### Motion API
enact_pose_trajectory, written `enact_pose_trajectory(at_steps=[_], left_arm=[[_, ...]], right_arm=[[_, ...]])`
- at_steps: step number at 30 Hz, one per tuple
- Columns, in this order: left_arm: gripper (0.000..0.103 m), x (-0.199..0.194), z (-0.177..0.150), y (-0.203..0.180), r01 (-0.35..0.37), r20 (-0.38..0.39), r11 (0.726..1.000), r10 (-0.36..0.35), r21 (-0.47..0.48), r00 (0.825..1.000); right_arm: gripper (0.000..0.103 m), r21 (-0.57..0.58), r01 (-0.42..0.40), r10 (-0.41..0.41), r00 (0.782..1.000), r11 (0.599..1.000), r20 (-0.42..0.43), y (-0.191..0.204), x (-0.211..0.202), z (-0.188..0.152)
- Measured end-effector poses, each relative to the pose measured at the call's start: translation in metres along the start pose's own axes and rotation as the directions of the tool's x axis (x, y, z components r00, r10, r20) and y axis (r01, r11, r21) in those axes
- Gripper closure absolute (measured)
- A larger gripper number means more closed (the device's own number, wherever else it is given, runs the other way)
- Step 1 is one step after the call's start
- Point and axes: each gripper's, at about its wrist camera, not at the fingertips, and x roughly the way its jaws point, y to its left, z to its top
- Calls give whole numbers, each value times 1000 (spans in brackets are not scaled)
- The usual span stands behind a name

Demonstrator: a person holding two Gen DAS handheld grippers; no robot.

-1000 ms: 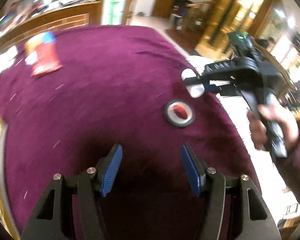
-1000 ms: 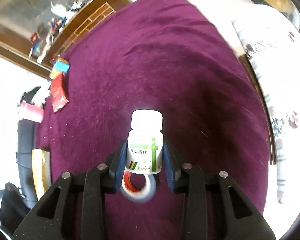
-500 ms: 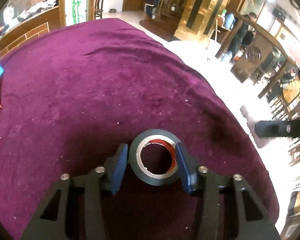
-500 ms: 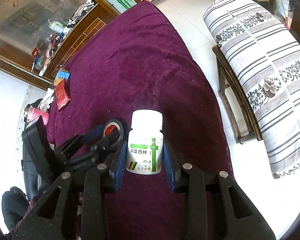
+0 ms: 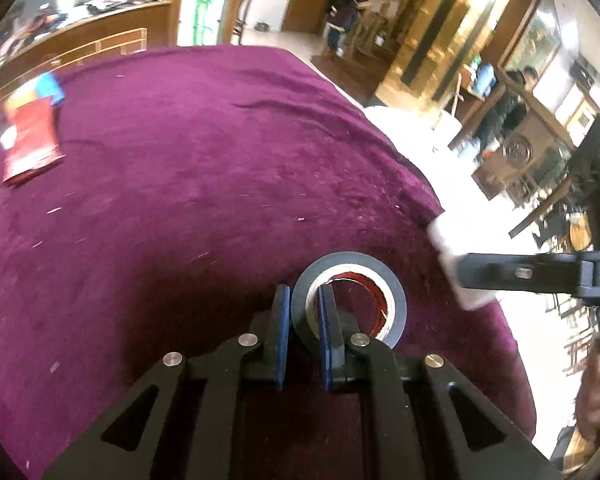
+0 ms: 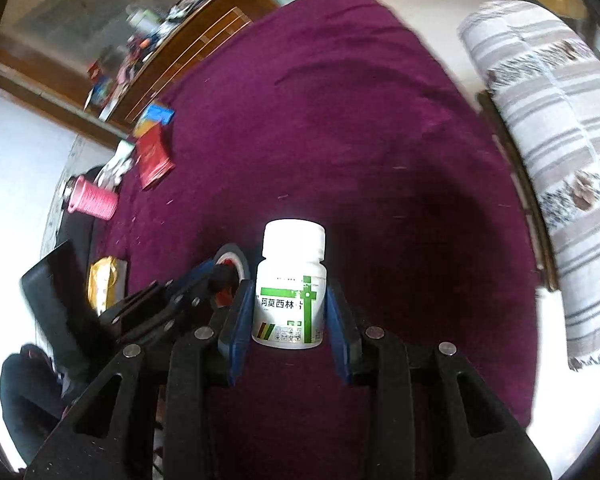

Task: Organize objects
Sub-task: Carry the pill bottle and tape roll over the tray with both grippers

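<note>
My left gripper (image 5: pixel 303 300) is shut on the wall of a dark grey tape roll (image 5: pixel 396 304) with a white and red core, one finger inside the ring and one outside, over the purple tablecloth (image 5: pixel 180 184). The roll also shows in the right wrist view (image 6: pixel 231 258). My right gripper (image 6: pixel 289 300) is shut on a white medicine bottle (image 6: pixel 290 300) with a green cross label, held upright above the cloth. The bottle shows blurred at the right of the left wrist view (image 5: pixel 448 256).
A red packet (image 5: pixel 32 140) and a blue and yellow pack (image 5: pixel 48 86) lie at the far left of the cloth. A pink thread spool (image 6: pixel 92 200) and a yellow packet (image 6: pixel 104 284) sit near the left edge. A striped cushioned bench (image 6: pixel 560 160) stands beyond the table's right edge.
My left gripper shifted from straddling the whole tape roll to pinching its wall, and the roll now stands tilted up. The right gripper with the bottle stays beside it.
</note>
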Motion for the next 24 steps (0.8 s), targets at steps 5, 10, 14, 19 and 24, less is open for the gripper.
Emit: enact_pose_trajectory(at_steps=[5, 10, 14, 19, 24], left_arm=[[93, -58, -27, 41, -20, 53, 993, 27, -116, 998], [93, -119, -68, 102, -61, 92, 964, 87, -260, 992], [93, -165, -100, 152, -125, 101, 931, 169, -342, 980], [92, -210, -140, 217, -238, 78, 876, 296, -419, 952], [92, -241, -185, 260, -316, 9, 844, 355, -432, 935]], right_arm=[[71, -77, -43, 39, 998, 996, -55, 50, 34, -7], [71, -172, -105, 83, 988, 980, -127, 119, 73, -20], [70, -225, -156, 115, 976, 962, -185, 174, 101, -35], [70, -264, -220, 153, 955, 939, -254, 244, 132, -61], [70, -315, -252, 149, 937, 915, -317, 301, 162, -92]])
